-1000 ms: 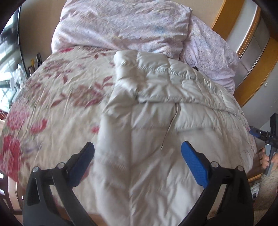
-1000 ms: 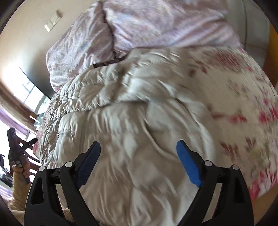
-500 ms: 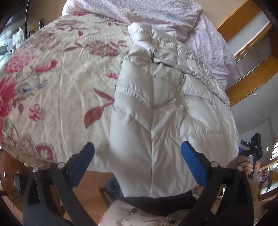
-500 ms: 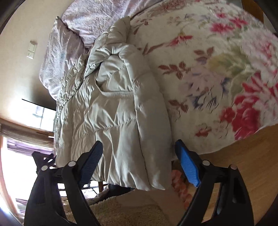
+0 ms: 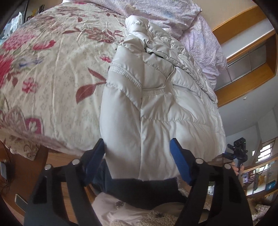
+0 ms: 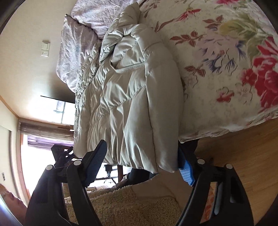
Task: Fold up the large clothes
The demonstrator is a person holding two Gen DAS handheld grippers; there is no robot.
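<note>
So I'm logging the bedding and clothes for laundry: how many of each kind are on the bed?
Puffer jacket: 1
Floral bedspread: 1
Lilac pillows: 2, as far as I can tell
Total: 4
</note>
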